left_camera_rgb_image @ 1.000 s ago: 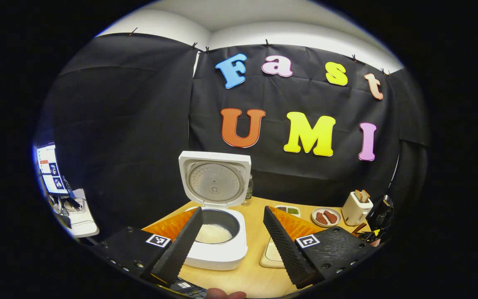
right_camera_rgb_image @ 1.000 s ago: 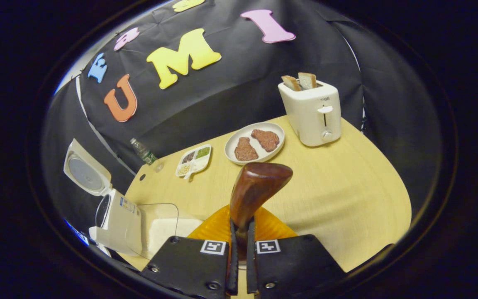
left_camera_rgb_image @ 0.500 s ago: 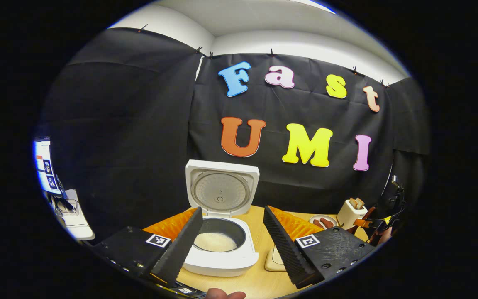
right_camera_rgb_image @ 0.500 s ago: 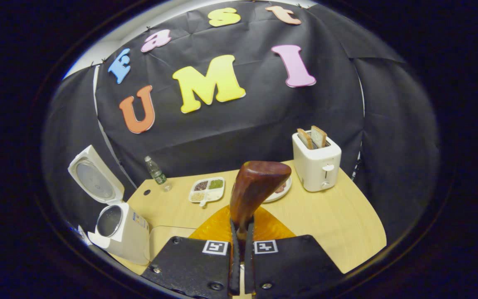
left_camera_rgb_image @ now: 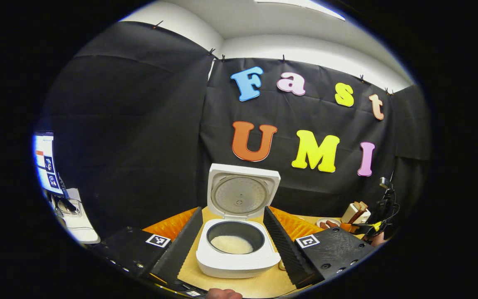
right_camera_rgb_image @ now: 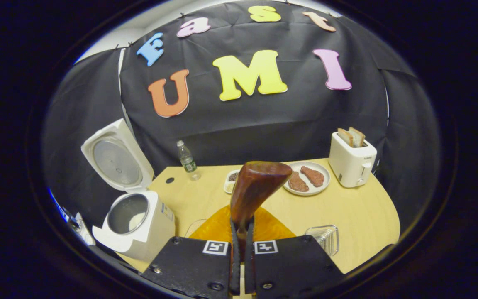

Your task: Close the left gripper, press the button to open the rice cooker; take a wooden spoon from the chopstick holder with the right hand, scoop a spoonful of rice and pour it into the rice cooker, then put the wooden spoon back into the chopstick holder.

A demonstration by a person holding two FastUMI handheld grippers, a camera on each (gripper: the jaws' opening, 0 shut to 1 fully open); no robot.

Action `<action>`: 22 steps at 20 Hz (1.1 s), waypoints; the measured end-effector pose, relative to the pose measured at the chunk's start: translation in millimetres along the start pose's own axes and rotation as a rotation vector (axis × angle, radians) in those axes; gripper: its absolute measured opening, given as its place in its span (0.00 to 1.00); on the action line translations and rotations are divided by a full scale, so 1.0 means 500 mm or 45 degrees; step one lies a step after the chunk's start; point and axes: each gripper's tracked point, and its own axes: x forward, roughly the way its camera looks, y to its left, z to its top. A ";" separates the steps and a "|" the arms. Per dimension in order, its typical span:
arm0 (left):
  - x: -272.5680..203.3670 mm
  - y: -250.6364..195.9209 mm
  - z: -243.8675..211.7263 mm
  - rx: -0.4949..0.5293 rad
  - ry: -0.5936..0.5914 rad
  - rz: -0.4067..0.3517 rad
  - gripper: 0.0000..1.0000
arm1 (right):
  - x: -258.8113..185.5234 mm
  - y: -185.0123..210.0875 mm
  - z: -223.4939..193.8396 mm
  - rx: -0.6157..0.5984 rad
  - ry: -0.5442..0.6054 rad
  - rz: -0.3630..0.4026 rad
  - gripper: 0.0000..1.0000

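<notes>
wooden spoon (right_camera_rgb_image: 255, 191) upright, bowl up, right gripper (right_camera_rgb_image: 241, 265) clamped

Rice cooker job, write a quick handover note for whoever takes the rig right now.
Left claw: open, holding nothing, aimed at the rice cooker.
Right claw: shut on the wooden spoon, bowl up above the table.
Done: lid up, rice in the pot, spoon taken out.
Left: whether a spoonful has been poured can't be told; if not, scoop and pour one. Then put the spoon back in the chopstick holder.
</notes>
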 end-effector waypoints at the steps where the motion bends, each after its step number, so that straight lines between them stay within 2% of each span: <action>1: 0.000 0.010 -0.002 -0.004 0.008 0.005 0.94 | 0.012 0.001 -0.018 -0.059 0.001 -0.026 0.09; 8: -0.011 0.053 -0.037 0.016 0.082 0.034 0.94 | 0.066 -0.012 -0.145 -0.406 0.068 -0.195 0.09; 11: -0.014 0.063 -0.051 0.025 0.121 0.038 0.94 | 0.069 0.011 -0.182 -0.418 0.062 -0.186 0.09; 15: -0.018 0.057 -0.059 0.019 0.150 0.037 0.94 | 0.082 0.061 -0.204 -0.240 0.079 -0.082 0.09; 22: -0.028 0.053 -0.065 0.051 0.175 0.051 0.94 | 0.098 0.121 -0.210 0.189 0.126 0.075 0.10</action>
